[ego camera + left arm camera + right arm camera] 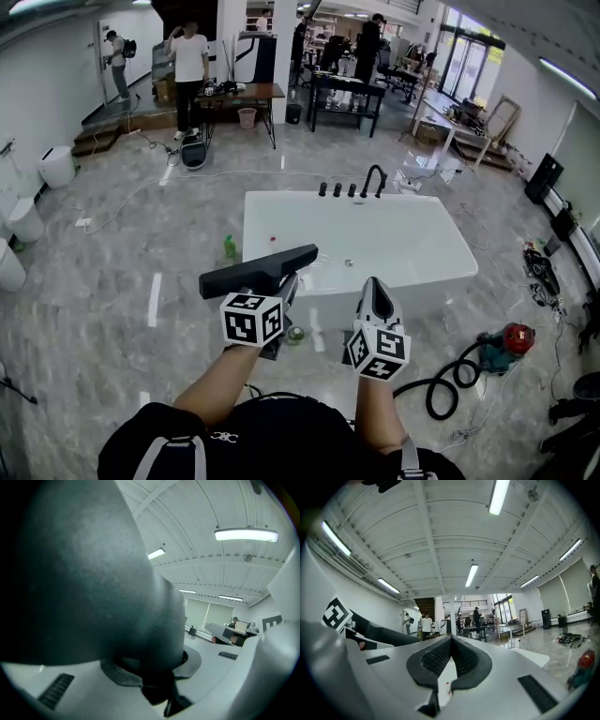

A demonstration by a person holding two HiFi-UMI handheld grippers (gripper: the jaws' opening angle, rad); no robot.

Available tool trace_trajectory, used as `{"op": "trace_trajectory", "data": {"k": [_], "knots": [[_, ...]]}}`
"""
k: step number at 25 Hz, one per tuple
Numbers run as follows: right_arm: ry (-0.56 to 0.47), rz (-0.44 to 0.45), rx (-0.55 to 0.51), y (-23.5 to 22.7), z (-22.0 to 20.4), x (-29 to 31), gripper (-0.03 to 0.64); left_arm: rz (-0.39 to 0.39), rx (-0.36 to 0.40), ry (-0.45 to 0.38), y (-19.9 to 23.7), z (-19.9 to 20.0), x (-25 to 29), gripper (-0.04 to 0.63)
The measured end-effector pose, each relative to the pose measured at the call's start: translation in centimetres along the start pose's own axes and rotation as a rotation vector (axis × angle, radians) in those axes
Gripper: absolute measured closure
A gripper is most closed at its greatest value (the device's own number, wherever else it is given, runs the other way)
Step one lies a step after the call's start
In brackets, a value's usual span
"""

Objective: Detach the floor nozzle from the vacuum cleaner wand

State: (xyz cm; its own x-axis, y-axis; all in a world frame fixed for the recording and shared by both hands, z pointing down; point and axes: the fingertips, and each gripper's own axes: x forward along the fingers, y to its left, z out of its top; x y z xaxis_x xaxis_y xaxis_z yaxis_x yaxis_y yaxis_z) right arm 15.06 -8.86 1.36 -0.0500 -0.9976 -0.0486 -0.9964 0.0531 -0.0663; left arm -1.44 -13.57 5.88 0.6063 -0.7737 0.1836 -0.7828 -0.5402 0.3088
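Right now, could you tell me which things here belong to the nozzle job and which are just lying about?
Job: dark flat floor nozzle, gripped in the left tool; shut, empty right tool; red-and-teal vacuum cleaner with black hose.
Lying about: white bathtub; small green bottle on the floor; pink bucket.

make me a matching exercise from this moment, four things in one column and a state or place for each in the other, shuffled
Things:
1. left gripper
2. right gripper
3. bathtub
4. hose

States or places:
A. black, looped on the floor at the right
B. shut, nothing between its jaws
C. white, ahead of both grippers
D. closed on the dark floor nozzle

Pairs: 1-D, 2-B, 3-C, 4-A
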Motion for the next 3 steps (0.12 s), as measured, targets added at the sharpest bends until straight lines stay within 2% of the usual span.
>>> {"op": "trace_trajectory", "data": {"k": [3], "knots": [[0.017, 0.007, 0.012, 0.22, -0.59, 0.26, 0.606, -0.004, -0.009, 0.014, 0.27, -0.56, -0.09, 0.482]]}}
